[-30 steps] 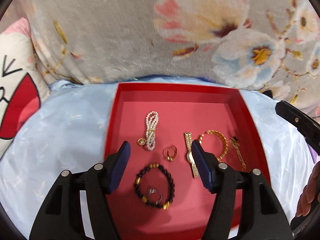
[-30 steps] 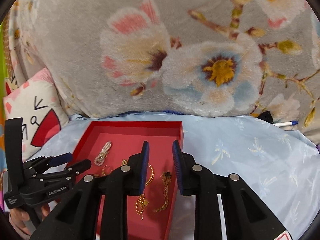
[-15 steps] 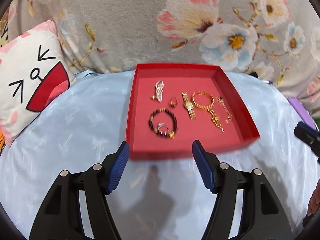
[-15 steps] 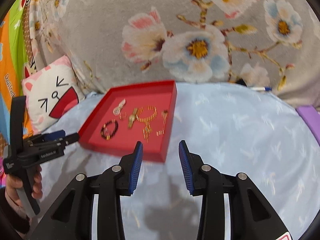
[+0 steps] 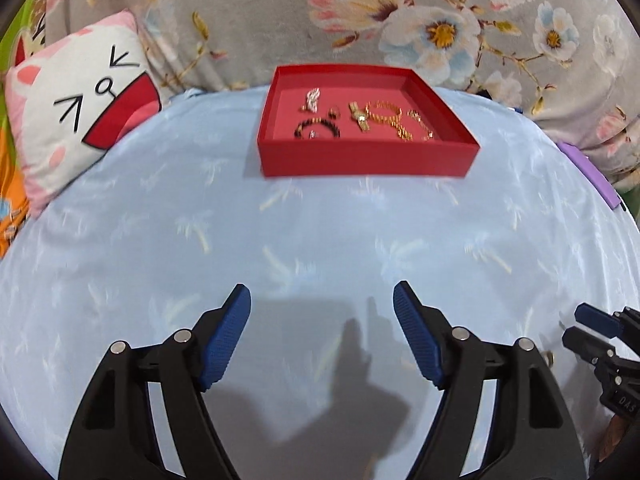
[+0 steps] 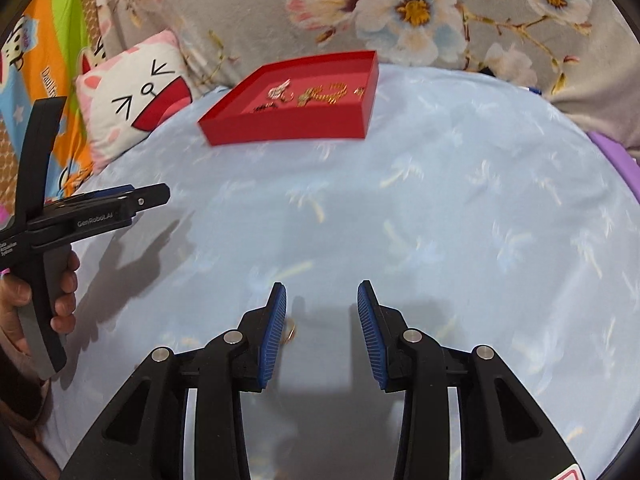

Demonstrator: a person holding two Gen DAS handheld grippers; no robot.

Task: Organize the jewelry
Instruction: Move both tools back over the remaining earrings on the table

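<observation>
- Left wrist view: the left gripper (image 5: 322, 330) has its blue fingers (image 5: 224, 338) wide apart. They hold nothing.
- It hangs over a light blue cloth (image 5: 320, 232), well back from a red box (image 5: 368, 156).
- Inside the red box lie a dark bead bracelet (image 5: 317, 128), a white pearl piece (image 5: 312, 99), a gold watch (image 5: 359, 115) and gold chains (image 5: 394, 118).
- A cat pillow (image 5: 80, 120) sits to the left of the box.
- Right wrist view: the right gripper (image 6: 322, 330) is partly open, and nothing sits between its fingers.
- A small gold ring (image 6: 291, 334) lies on the cloth just beside its left finger.
- A hand (image 6: 60, 292) holds the left gripper's handle.
</observation>
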